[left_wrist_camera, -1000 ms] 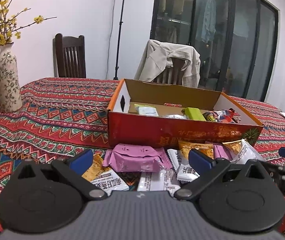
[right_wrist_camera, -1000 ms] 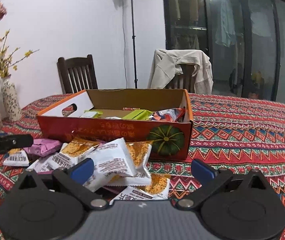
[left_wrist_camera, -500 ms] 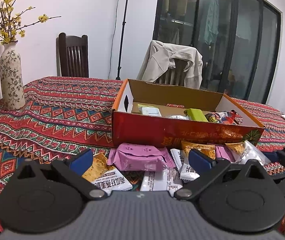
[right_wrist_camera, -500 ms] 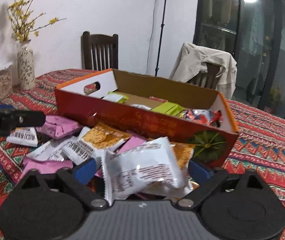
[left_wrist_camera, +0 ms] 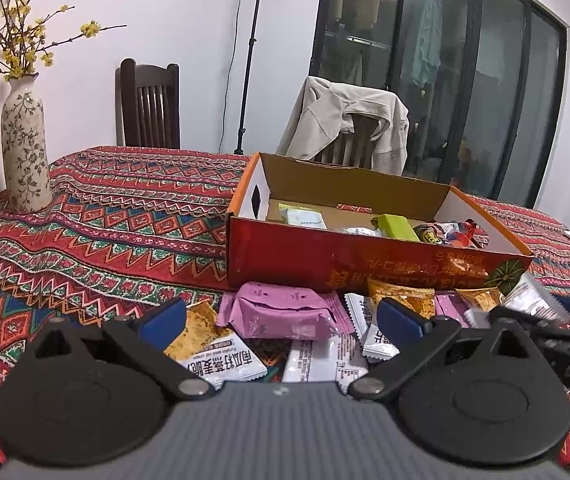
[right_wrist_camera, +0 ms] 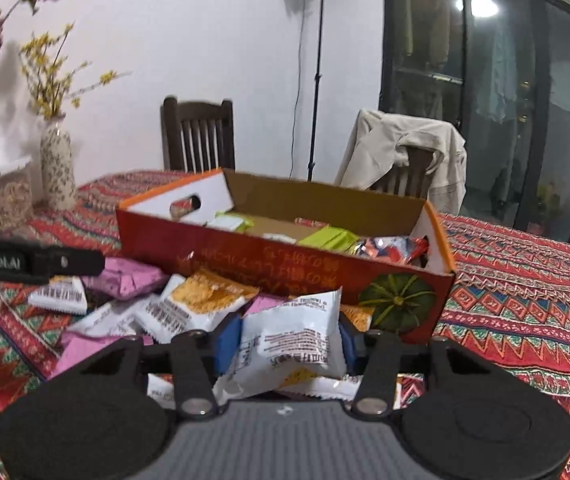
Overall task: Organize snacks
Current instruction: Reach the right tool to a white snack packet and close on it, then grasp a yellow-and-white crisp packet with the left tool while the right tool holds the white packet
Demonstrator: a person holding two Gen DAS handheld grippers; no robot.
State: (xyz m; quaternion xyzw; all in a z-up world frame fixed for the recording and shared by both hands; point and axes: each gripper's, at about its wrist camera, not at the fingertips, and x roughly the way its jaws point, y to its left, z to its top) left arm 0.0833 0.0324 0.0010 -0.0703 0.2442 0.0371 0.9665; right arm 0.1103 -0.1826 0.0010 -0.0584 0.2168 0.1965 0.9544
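**Right jaws closing on a white packet, most snacks not yet boxed**

On the left of the patterned tabletop (left_wrist_camera: 125,224) the left gripper (left_wrist_camera: 281,318) hangs low over the loose pile with its jaws wide open and nothing between them; a pink packet (left_wrist_camera: 281,312) and an orange-and-white packet (left_wrist_camera: 213,348) lie just ahead of its blue pads. It points forward and slightly down toward the red cardboard box (left_wrist_camera: 325,260).

In the middle, the task looks only partly done. The box holds a few items, among them a green packet (right_wrist_camera: 327,238) and a red-and-blue wrapper (right_wrist_camera: 393,248), while a good heap of packets lies on the cloth against the box's near wall, waiting to be moved.

To the right, the right gripper (right_wrist_camera: 289,344) is angled a little downward at the pile's right end, near the pumpkin picture on the box. Its jaws are closing, a puffy white packet (right_wrist_camera: 297,336) sits between them, and both blue pads appear to touch its sides. Lifting it into the box seems the step in hand.
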